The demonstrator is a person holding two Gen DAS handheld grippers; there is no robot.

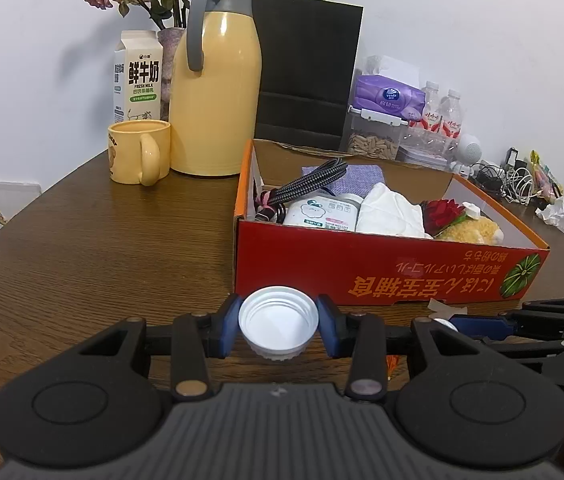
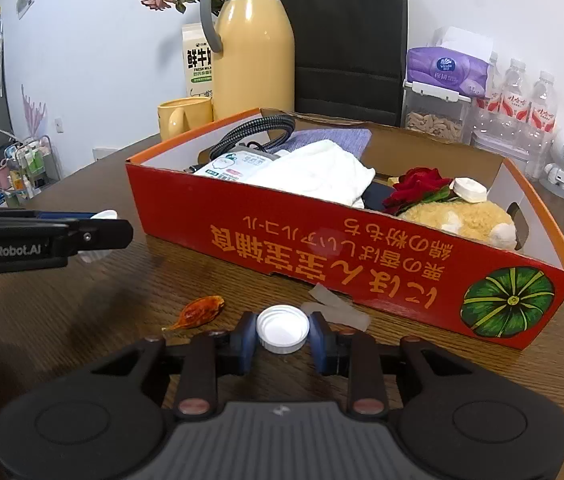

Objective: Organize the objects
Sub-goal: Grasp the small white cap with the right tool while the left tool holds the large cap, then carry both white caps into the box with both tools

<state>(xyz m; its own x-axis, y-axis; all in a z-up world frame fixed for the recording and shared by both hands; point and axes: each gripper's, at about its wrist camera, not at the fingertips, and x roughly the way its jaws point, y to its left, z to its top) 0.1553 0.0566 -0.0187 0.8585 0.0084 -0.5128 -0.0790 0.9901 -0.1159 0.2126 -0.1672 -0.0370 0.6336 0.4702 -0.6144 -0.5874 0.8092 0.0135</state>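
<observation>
My left gripper (image 1: 278, 326) is shut on a white bottle cap (image 1: 278, 320), held open side up in front of the red cardboard box (image 1: 361, 268). My right gripper (image 2: 283, 334) is shut on another white bottle cap (image 2: 283, 326) close to the box's front wall (image 2: 321, 248). The box holds a black cable (image 1: 309, 184), a wipes pack (image 1: 317, 212), white cloth (image 2: 321, 172), a red rose (image 2: 417, 184), a plush toy (image 2: 461, 216) and a third white cap (image 2: 469, 190). The left gripper also shows in the right wrist view (image 2: 98, 232).
A yellow thermos (image 1: 218, 92), yellow mug (image 1: 140, 152), milk carton (image 1: 138, 76), flower vase and black paper bag (image 1: 305, 72) stand behind the box. Tissues (image 2: 445, 68), water bottles and cables lie at the right. An orange wrapper (image 2: 200, 312) and tape pieces lie on the wooden table (image 1: 102, 240).
</observation>
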